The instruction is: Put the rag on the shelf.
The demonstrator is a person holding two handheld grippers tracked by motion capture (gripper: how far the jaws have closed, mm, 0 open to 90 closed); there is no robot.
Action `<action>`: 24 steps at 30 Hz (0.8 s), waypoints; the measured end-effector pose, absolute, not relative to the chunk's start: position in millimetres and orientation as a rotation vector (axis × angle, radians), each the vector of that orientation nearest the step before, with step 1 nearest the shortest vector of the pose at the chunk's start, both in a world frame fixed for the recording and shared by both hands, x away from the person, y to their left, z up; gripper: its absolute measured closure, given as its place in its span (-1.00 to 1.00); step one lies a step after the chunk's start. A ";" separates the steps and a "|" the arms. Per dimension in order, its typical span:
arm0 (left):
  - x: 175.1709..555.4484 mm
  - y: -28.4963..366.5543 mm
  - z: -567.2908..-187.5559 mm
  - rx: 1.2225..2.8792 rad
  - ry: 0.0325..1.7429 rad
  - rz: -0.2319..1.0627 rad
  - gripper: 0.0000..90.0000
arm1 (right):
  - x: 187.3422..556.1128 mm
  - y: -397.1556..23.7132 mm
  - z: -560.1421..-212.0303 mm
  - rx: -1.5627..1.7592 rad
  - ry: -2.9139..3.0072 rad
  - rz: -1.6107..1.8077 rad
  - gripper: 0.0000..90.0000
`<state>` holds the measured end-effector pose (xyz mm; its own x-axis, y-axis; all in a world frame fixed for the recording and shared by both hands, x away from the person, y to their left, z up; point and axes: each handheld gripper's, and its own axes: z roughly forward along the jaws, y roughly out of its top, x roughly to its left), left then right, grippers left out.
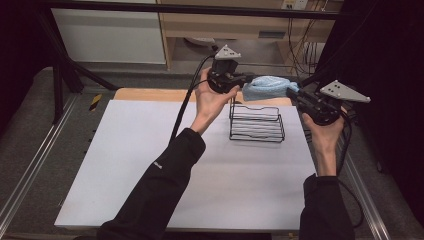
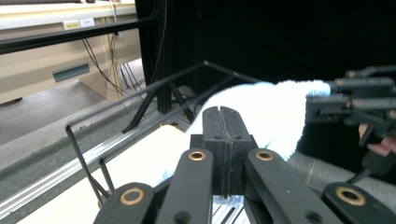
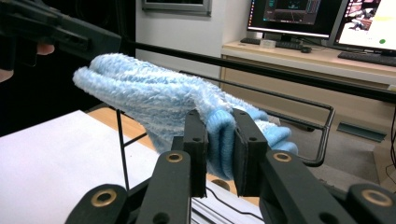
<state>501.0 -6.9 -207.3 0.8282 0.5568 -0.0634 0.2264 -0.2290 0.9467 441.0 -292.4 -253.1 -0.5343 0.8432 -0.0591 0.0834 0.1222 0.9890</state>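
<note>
I held a pale blue fuzzy cloth (image 1: 267,87) stretched in the air above the black wire rack (image 1: 256,123), one end in each of my grippers. My left gripper (image 1: 243,80) hung above the rack's far left corner; its jaws were pressed together with hardly a gap between them, and in the left gripper view the cloth (image 2: 261,112) spread out from just behind their tips, so its thin edge was pinched there. My right gripper (image 1: 292,93) hung above the rack's far right side, and its jaws stood a little apart, clamped on a thick rolled fold of the cloth (image 3: 219,135), which bulged between the two pads. The cloth sagged slightly between the two grips and touched neither the rack nor the white tabletop (image 1: 150,165). The rack stood upright on the tabletop, beneath the cloth, towards the far edge and right of the middle. My left hand (image 1: 212,100) was just left of the rack, my right hand (image 1: 325,132) just right of it.
</note>
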 end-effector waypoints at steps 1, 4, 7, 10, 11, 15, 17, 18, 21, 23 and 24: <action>499.8 -6.7 -208.8 1.813 0.592 0.338 1.00 | 440.7 -292.4 -253.4 0.905 1.748 1.469 0.73; 496.6 -6.5 -212.7 1.829 0.580 0.349 1.00 | 440.0 -292.2 -253.9 0.910 1.759 1.466 0.67; 495.4 -6.1 -217.1 1.843 0.574 0.357 1.00 | 437.8 -290.2 -251.5 0.910 1.775 1.454 0.52; 494.6 -5.8 -220.7 1.846 0.571 0.353 1.00 | 433.8 -287.4 -245.8 0.909 1.790 1.456 0.22; 494.2 -5.8 -222.3 1.848 0.568 0.354 1.00 | 432.7 -286.8 -243.6 0.905 1.794 1.457 0.14; 493.4 -7.1 -226.9 1.874 0.562 0.369 1.00 | 428.5 -284.5 -235.4 0.908 1.775 1.494 -0.03; 492.7 -7.2 -228.8 1.877 0.558 0.369 1.00 | 428.1 -282.1 -231.2 0.909 1.769 1.497 0.03; 492.2 -7.2 -230.3 1.878 0.555 0.372 1.00 | 428.3 -281.2 -230.2 0.912 1.776 1.495 0.15; 490.9 -5.5 -233.9 1.879 0.553 0.374 1.00 | 430.3 -277.4 -230.8 0.954 1.829 1.509 0.57; 489.5 -3.2 -236.3 1.881 0.550 0.374 1.00 | 431.8 -276.4 -234.7 0.974 1.864 1.510 0.74; 488.6 -2.3 -237.4 1.884 0.549 0.374 1.00 | 432.6 -276.2 -237.5 0.987 1.884 1.502 0.81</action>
